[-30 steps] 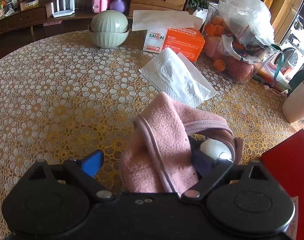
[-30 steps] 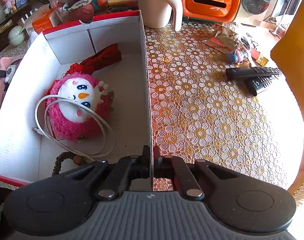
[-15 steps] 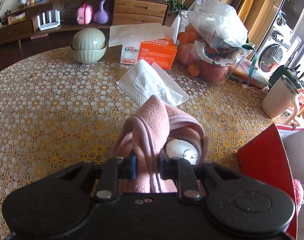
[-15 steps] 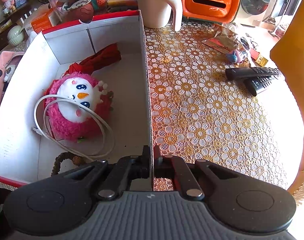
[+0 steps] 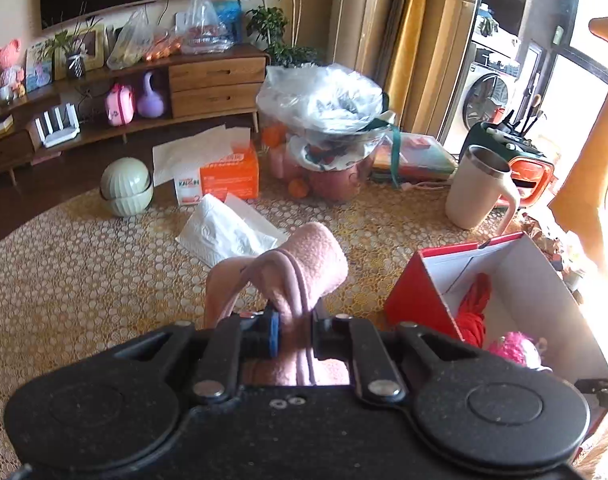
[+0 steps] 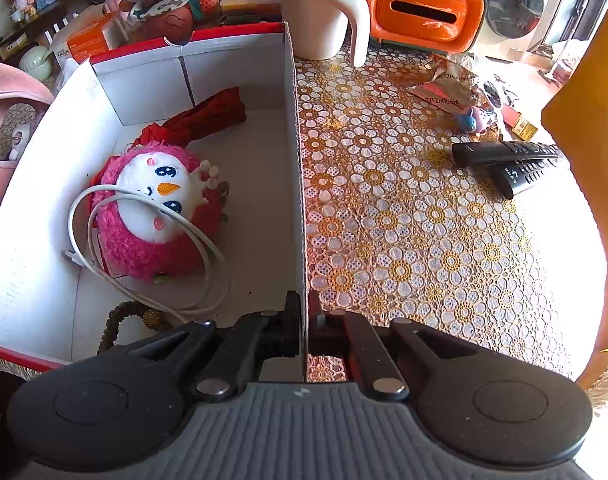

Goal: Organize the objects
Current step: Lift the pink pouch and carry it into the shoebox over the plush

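Left wrist: left tongs [image 5: 293,330] just closed, pinching fuzzy pink fleece [image 5: 304,260]; right tongs [image 6: 304,320] clamp cardboard box wall [image 6: 297,184].

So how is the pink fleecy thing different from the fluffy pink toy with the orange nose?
The pink fleece cloth is pale pink, while the plush toy is bright pink with a white face. The cloth is pinched in the left tool, outside the box; the toy lies inside the box. A white cable loops over the toy; nothing drapes over the cloth. Both are soft and pink.

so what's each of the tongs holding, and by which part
Left tongs: pink fleece cloth, pinched at a bunched fold. Right tongs: box, clamped on its side wall.
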`<state>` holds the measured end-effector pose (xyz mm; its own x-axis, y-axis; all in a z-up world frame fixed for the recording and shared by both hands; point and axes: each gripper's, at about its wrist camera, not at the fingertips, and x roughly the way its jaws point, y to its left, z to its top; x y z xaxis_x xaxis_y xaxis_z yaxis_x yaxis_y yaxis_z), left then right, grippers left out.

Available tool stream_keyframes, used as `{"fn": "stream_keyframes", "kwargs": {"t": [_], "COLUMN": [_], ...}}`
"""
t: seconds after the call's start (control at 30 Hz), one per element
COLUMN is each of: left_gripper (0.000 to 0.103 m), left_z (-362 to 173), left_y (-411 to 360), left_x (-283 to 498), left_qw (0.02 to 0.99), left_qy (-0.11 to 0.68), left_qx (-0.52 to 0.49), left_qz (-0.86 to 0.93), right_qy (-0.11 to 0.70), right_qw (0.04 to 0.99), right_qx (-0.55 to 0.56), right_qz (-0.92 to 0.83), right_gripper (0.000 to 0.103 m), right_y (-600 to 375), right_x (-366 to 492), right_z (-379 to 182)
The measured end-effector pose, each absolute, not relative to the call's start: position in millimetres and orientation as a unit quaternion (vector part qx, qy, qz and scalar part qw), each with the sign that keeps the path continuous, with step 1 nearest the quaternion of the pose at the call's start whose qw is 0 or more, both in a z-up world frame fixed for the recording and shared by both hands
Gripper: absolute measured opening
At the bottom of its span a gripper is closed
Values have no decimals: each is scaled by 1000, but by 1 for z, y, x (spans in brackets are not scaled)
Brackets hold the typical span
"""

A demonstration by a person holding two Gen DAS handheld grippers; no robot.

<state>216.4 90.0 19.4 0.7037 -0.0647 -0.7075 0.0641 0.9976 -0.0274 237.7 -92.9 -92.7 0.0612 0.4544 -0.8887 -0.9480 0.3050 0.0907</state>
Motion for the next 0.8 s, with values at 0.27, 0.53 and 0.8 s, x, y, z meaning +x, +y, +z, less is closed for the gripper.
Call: {"fn": "stream_keyframes", "kwargs": {"t": [0.27, 0.53, 0.8], "left_gripper": [13, 13, 13], "left_z": [71, 117, 126], "left_y": [53, 5, -53], "left_x": [193, 170, 161], "left_qw": [937, 944, 935], "left_qy": [342, 298, 282], "left_qx": [23, 55, 78], "left_qz": [-69, -127, -199], "right_qy": [442, 442, 441], "right_qw": [673, 671, 668], "right_qx": [-279, -279, -276], "right_qz": [523, 526, 533], "right_gripper": [2, 2, 2], "right_y": [-93, -93, -95], "right_x": [237, 237, 236], "right_z": [-94, -97, -98]}}
